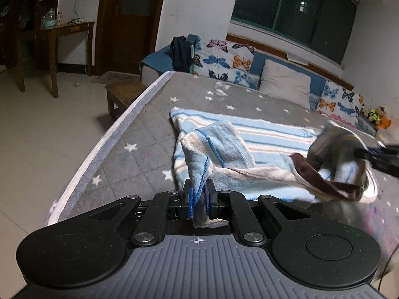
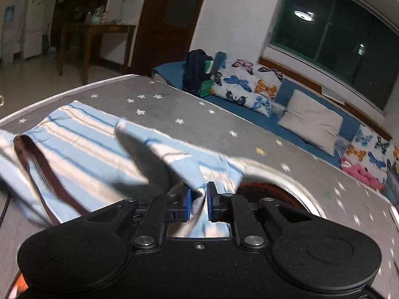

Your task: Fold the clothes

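— Cloth first: where is it?

— A striped blue-and-white garment (image 1: 261,134) lies on the bed (image 1: 139,134), on its grey star-printed cover, nearer the bed's left edge than its far edge. Part lies flat; the near part is bunched and lifted.

— And the left hand-held gripper (image 1: 198,196)?

— Its jaws stand narrow, pinched on a fold of the garment with a blue stitched hem; a scrap of cloth hangs out behind the pads.

— The right hand-held gripper (image 2: 198,199)?

— Also narrow, with striped cloth caught between its blue pads (image 2: 187,204). In the left wrist view it shows blurred at the right, holding up the other end of the bunched part.

— Anything else on the garment?

— A dark brown band (image 2: 42,172) runs along it, between the two grips.

— Beyond the bed?

— Butterfly-print cushions (image 2: 247,84) and a plain pillow (image 2: 311,122) along the far side.
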{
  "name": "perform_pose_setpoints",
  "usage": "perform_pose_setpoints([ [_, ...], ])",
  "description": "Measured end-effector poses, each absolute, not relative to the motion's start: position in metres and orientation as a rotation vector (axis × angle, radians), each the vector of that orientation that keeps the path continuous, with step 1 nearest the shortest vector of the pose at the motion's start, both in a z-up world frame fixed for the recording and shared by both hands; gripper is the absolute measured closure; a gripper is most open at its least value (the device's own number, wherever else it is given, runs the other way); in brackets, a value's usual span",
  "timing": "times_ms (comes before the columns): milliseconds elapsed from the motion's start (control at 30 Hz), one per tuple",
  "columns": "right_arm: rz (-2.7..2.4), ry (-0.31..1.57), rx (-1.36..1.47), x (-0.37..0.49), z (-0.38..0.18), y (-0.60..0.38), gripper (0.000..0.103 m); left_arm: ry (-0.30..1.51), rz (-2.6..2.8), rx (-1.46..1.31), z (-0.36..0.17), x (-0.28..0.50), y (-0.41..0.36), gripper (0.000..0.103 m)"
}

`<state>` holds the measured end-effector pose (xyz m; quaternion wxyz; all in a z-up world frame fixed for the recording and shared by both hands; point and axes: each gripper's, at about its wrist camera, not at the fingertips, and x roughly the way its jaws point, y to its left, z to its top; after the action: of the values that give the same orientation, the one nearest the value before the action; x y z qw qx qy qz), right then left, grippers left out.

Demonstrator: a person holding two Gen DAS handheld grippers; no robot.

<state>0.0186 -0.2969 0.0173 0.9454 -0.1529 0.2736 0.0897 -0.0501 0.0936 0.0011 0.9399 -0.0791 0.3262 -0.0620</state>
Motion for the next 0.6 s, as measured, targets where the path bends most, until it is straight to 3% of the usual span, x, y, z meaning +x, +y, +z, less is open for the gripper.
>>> perform_pose_setpoints([
  [267,0.199,0.650,-0.193,-0.022,-0.014,-0.321,0.089,0.726,-0.123,-0.149,-0.010,-0.059,0.101,0.085],
  [333,0.205,0.652,-0.177,-0.024,-0.014,-0.324,0.086,0.725,-0.127,-0.149,-0.009,-0.060,0.102,0.081],
  [400,0.208,0.651,-0.166,-0.024,-0.015,-0.326,0.073,0.722,-0.124,-0.145,-0.009,-0.062,0.102,0.072],
  [467,0.208,0.646,-0.159,-0.023,-0.014,-0.327,0.068,0.726,-0.127,-0.146,-0.009,-0.063,0.101,0.068],
  [600,0.220,0.656,-0.160,-0.022,-0.022,-0.325,0.063,0.734,-0.131,-0.159,-0.010,-0.065,0.102,0.057],
])
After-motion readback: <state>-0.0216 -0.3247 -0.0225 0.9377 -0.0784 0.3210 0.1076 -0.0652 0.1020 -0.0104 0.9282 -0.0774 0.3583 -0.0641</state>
